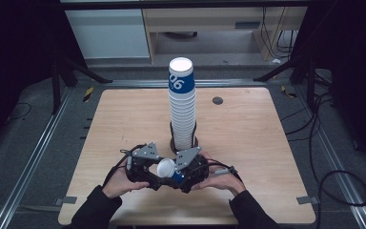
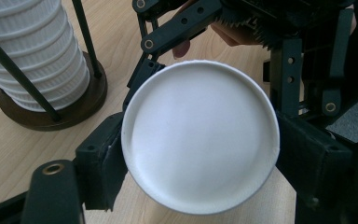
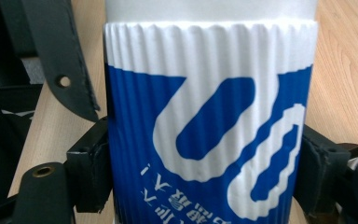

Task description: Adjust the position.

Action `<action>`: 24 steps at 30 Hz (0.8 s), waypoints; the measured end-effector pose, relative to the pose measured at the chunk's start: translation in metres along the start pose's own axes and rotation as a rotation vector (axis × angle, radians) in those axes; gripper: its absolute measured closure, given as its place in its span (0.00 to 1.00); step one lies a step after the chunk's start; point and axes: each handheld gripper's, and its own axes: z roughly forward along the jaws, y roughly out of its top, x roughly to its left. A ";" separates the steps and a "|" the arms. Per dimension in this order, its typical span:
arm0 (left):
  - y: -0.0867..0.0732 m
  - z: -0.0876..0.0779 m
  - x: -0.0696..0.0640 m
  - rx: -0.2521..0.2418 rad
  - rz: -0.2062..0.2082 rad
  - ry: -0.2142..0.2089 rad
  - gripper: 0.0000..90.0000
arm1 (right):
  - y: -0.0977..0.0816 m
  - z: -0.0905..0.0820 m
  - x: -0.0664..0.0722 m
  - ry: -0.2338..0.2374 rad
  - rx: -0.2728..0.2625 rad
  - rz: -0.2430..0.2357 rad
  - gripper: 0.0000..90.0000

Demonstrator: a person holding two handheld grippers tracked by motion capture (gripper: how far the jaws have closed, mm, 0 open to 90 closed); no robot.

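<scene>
- The cup [image 1: 167,169] lies sideways near the table's [image 1: 248,143] front edge, its long axis running left to right, its mouth facing left.
- The right gripper [image 3: 200,186] is clamped around its ribbed side; the left gripper [image 2: 200,168] has its jaws against the rim.
- The stack [image 1: 182,102] stands just beyond, farther off.

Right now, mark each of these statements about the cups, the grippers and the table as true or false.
1. The tall stack of white ribbed paper cups stands upright in a dark round holder on the wooden table. True.
2. The blue-and-white ribbed paper cup sits between the right gripper jaws. True.
3. The single cup lies on the table, away from both grippers. False: the grippers hold it just in front of the holder.
4. The left gripper camera looks at the cup's blue side. False: it sees a round white end.
5. The top cup of the stack is plain white. False: it is blue with white print.
</scene>
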 end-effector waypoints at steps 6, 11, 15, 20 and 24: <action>-0.001 0.001 0.001 0.013 -0.004 0.002 0.29 | 0.000 0.001 0.001 0.002 0.007 -0.007 0.24; -0.001 0.001 0.001 0.011 -0.005 0.002 0.29 | 0.000 0.001 0.001 0.001 0.009 -0.001 0.23; 0.000 0.000 0.001 0.004 -0.009 0.004 0.29 | 0.000 0.001 0.001 -0.003 -0.001 0.005 0.20; -0.001 -0.006 0.003 -0.020 -0.018 0.008 0.29 | -0.002 -0.002 -0.001 -0.006 -0.009 0.034 0.12; -0.002 -0.009 0.004 -0.029 -0.020 0.013 0.30 | -0.002 -0.006 -0.003 -0.009 -0.025 0.052 0.11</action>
